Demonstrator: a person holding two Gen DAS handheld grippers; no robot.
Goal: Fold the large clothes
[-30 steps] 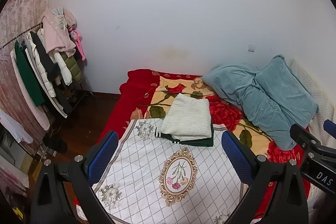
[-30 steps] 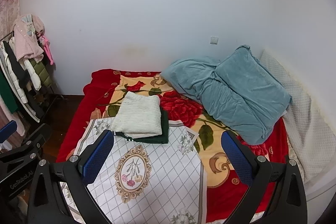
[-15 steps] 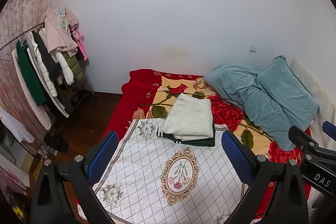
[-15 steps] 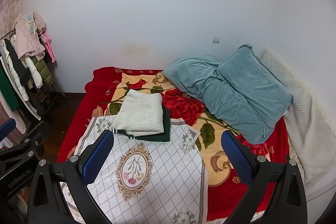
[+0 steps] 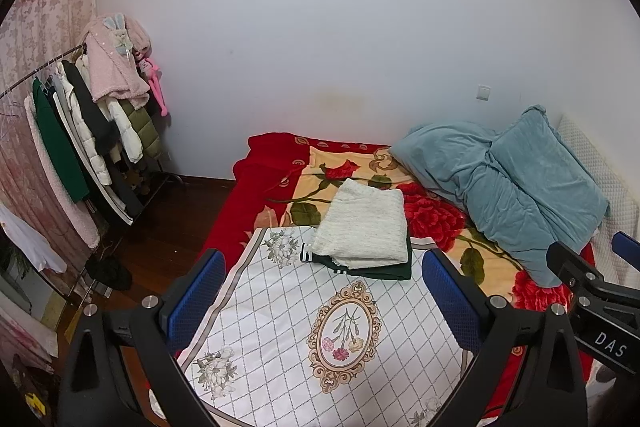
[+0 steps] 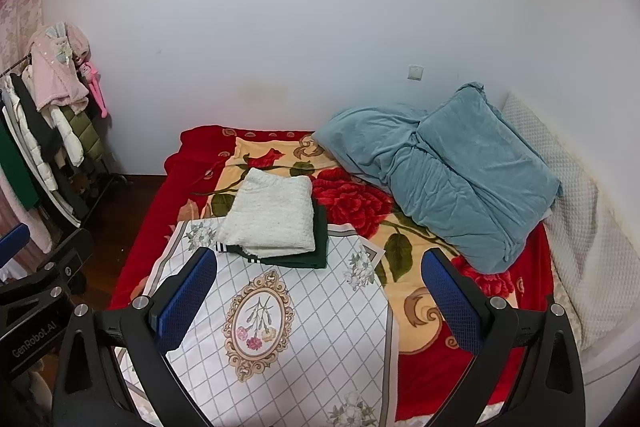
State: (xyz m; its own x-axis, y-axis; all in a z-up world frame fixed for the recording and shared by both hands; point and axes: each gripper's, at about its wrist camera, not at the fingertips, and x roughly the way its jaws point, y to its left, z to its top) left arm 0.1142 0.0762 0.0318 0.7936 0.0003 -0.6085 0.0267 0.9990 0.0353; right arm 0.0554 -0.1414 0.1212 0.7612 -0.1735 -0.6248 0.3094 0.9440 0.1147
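A folded white knit garment (image 5: 366,227) lies on top of a folded dark green garment (image 5: 384,270) at the far edge of a white diamond-patterned cloth (image 5: 288,315) spread on the bed. The same stack shows in the right wrist view, white (image 6: 272,213) over green (image 6: 316,247), on the cloth (image 6: 320,327). My left gripper (image 5: 324,297) is open and empty, held above the near part of the cloth. My right gripper (image 6: 320,301) is open and empty, also above the cloth, short of the stack.
The bed carries a red floral blanket (image 5: 432,215), a rumpled teal duvet (image 5: 512,187) and a white quilted pad (image 6: 580,247) at the right. A clothes rack (image 5: 84,131) with hanging coats stands at the left over dark wood floor (image 5: 160,227).
Both views have shifted slightly; the stack and bed sit a little further right and lower in frame. Both grippers stay open and empty.
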